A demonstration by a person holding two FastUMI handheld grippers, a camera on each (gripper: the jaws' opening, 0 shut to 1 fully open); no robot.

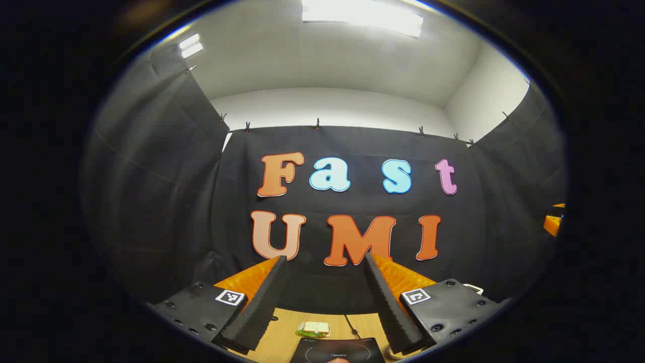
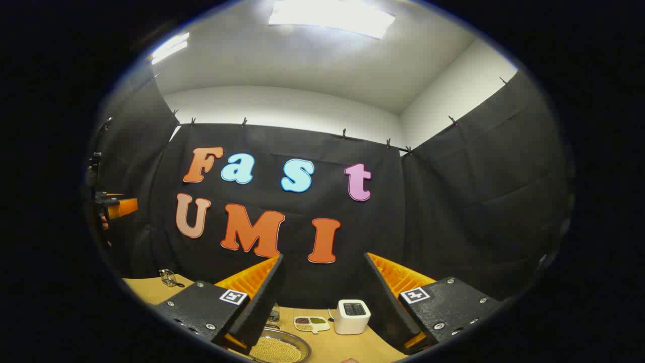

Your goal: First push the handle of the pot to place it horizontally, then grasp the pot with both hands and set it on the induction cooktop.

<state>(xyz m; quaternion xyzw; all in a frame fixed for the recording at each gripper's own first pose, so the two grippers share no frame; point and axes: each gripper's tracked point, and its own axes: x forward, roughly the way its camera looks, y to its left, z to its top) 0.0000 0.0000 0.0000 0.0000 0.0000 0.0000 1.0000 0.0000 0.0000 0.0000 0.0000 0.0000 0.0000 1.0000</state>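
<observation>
My left gripper (image 1: 324, 257) is raised and open, with nothing between its fingers. Below it, at the bottom of the left gripper view, lies the black induction cooktop (image 1: 337, 351) on the wooden table (image 1: 282, 348). My right gripper (image 2: 323, 257) is also raised and open, with nothing in it. In the right gripper view, the left gripper (image 2: 113, 206) appears far off at the left edge, held by a hand. In the left gripper view, a part of the right gripper (image 1: 553, 220) shows at the right edge.
A small green and white item (image 1: 313, 329) and a cable lie behind the cooktop. The right gripper view has a metal dish of yellow beans (image 2: 279, 349), a glass (image 2: 273, 313), a small divided dish (image 2: 311, 323), a white appliance (image 2: 352, 316) and a wire item (image 2: 169, 277).
</observation>
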